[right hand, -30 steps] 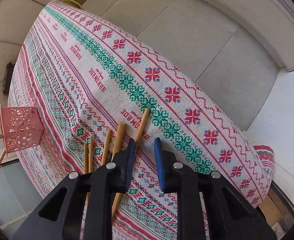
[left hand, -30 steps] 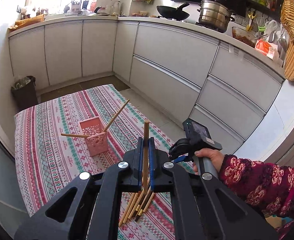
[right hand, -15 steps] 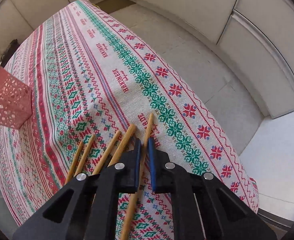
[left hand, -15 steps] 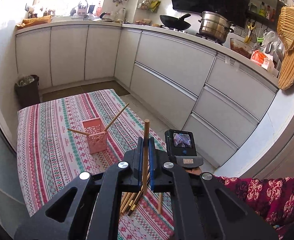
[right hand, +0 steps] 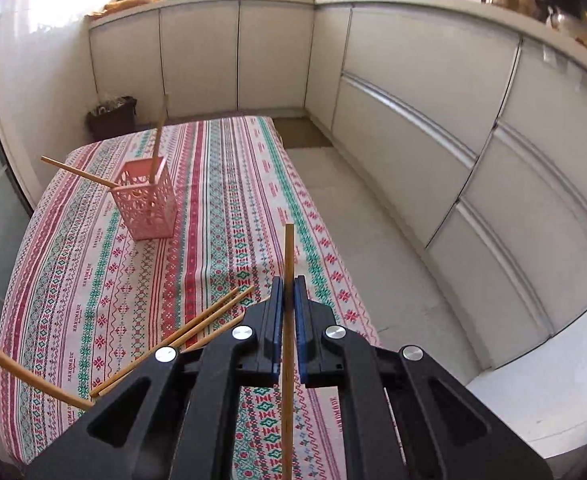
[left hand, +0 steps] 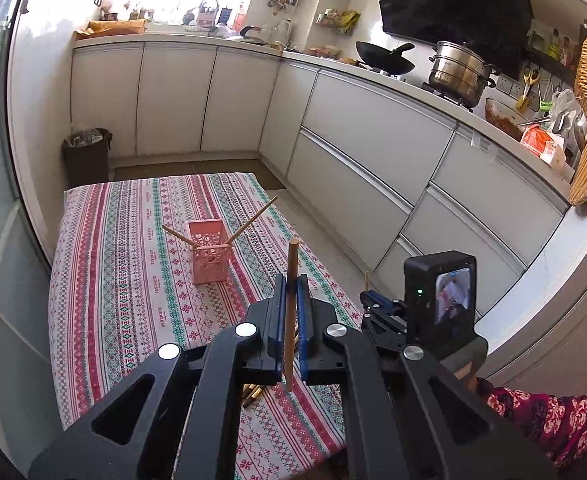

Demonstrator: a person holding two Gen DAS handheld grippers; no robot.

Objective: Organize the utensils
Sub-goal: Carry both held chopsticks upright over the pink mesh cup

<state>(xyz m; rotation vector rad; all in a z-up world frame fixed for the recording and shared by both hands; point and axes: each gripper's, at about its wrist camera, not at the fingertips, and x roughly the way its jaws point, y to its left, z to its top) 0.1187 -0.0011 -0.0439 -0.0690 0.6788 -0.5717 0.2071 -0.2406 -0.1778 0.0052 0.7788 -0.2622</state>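
Observation:
A pink perforated holder [left hand: 209, 251] stands mid-table with two chopsticks leaning out of it; it also shows in the right wrist view [right hand: 145, 204]. My left gripper [left hand: 292, 280] is shut on a wooden chopstick [left hand: 291, 312], held upright above the near end of the table. My right gripper [right hand: 288, 282] is shut on another chopstick [right hand: 288, 320], lifted off the cloth. The right gripper also shows in the left wrist view [left hand: 373, 304], to the right. Loose chopsticks [right hand: 197, 330] lie on the patterned tablecloth [right hand: 221, 208] below and left of my right gripper.
The table's right edge [right hand: 313, 216] drops to a tiled floor beside white cabinets [left hand: 373, 148]. A dark bin [left hand: 87, 156] stands past the far end. A curved stick [right hand: 21, 376] enters the right wrist view at lower left.
My right gripper closed on a chopstick from the pile and lifted it, tilting up from the cloth to face the room. My left gripper rose slightly, still holding its chopstick.

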